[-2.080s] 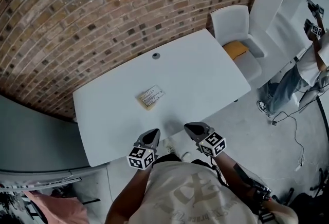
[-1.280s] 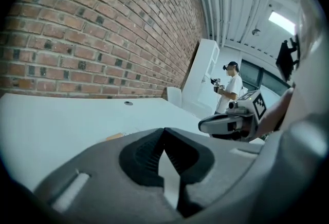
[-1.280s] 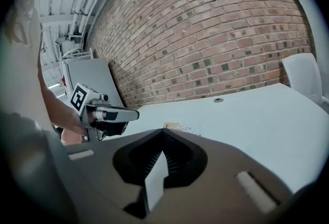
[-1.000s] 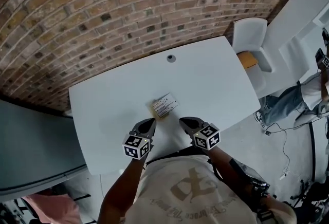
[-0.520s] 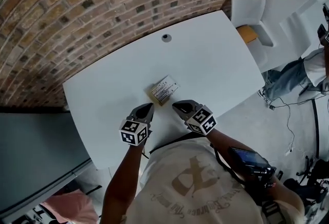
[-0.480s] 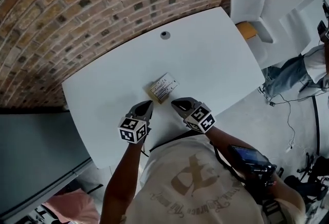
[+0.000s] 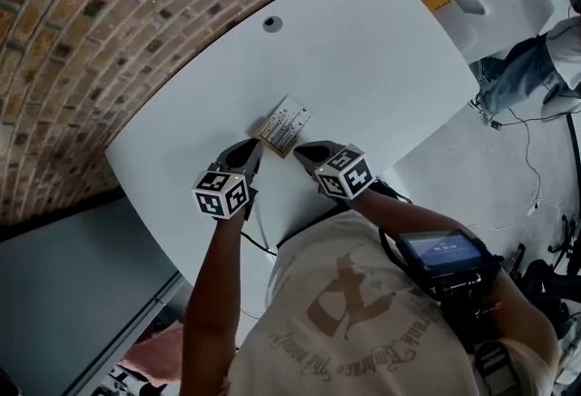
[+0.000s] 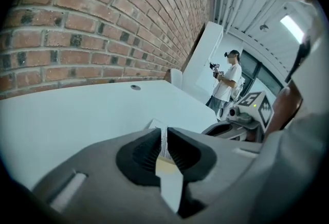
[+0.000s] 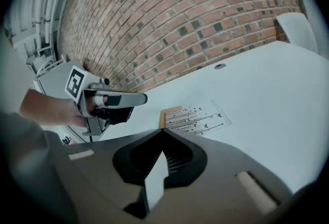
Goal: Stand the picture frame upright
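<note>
Both grippers had come forward and down since a moment before, so their tips sat just short of the picture frame [image 7: 284, 124]. The left gripper [image 7: 247, 149] had just been opening its jaws to a narrow slit with nothing in it. The right gripper [image 7: 304, 150] had its jaws pressed together, empty. I judged the grasp not yet begun. The frame lay flat on the white table [image 7: 381, 49], with a tan wooden edge and a pale face printed with fine dark lines.

The picture frame [image 7: 284, 124] lies flat on the white table [image 7: 390, 49]. Open table surface stretches beyond it and at both its sides; the brick wall [image 7: 109, 13] closes the space behind the far edge.
</note>
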Demonstrator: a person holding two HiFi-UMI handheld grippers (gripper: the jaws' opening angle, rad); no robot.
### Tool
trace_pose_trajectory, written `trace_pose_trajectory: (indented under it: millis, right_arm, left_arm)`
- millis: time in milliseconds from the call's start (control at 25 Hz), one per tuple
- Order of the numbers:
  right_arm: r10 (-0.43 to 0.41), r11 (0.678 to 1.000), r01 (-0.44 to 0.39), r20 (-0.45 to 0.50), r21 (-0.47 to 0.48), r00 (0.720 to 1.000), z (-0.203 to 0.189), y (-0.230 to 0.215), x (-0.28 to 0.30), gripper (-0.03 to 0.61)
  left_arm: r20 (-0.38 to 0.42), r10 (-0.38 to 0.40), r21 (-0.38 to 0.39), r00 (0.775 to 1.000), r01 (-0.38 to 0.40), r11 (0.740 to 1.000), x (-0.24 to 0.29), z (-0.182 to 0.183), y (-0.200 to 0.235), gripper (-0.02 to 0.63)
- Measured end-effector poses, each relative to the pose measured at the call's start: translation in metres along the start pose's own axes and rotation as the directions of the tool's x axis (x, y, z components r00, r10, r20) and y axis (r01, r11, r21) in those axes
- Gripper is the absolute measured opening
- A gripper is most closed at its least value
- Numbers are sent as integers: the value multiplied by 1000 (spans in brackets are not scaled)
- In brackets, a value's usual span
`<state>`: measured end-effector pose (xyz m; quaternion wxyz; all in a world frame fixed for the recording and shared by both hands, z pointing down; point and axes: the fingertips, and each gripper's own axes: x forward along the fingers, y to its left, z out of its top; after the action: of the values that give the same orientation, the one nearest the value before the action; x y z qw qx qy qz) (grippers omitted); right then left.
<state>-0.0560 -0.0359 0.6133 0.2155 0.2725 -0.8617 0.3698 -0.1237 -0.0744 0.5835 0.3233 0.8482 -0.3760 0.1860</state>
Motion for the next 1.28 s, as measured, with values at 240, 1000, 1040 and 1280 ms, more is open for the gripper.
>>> trace_pose_trajectory:
  millis: [240,1000,1040,1280]
  right_arm:
    - [-42,986,45,-25,159,999,-3,-17,14,101]
    - [26,758,14,-53,652,998,-24,-31,51,249]
    - [20,750,20,-52,661,998,-24,-33,52,237]
    - [-7,724,55,-73,687,997,-25,-43,55,206]
  left_arm:
    - [-185,-32,62,982,44,997,29,1,22,137]
    - [-663,-106,33,741,171,985,87,-43,41,261]
    - [-672,-109,28,733,172,985,88,-45,42,261]
    - [-674,-118,-2,729,158,987,91,-46,39,198]
